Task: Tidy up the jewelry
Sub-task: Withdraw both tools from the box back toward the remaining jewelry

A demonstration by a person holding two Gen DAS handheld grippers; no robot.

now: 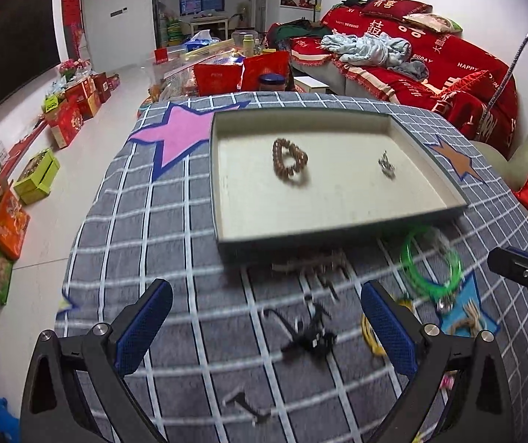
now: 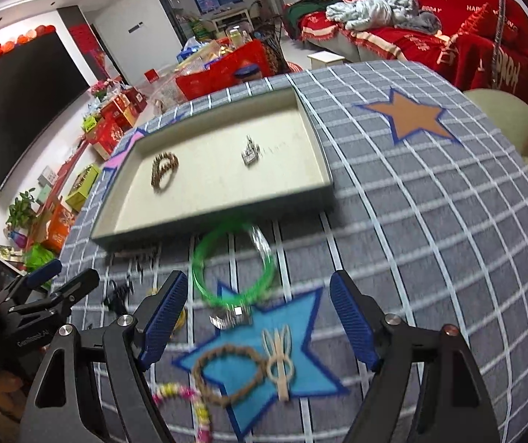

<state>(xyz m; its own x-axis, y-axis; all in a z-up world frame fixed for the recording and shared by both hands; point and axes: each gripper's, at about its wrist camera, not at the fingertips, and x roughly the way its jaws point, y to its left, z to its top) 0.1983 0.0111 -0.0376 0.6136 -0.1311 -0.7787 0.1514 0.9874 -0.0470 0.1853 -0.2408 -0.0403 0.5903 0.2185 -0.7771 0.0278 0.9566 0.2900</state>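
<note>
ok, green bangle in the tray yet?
No: the green bangle lies on the checked cloth just outside the tray's near wall.

Over on the sofa, the red cover carries white lettering: "HAPPY WEDDING" near the back, "BIGDAY" lower down, "HAPPY" toward the right end, plus large Chinese characters I can't make out. The red cushion on top bears Chinese characters too. On the left tongs' black body, small white print seems to read "GenRobot.AI", though it's blurred.
</note>
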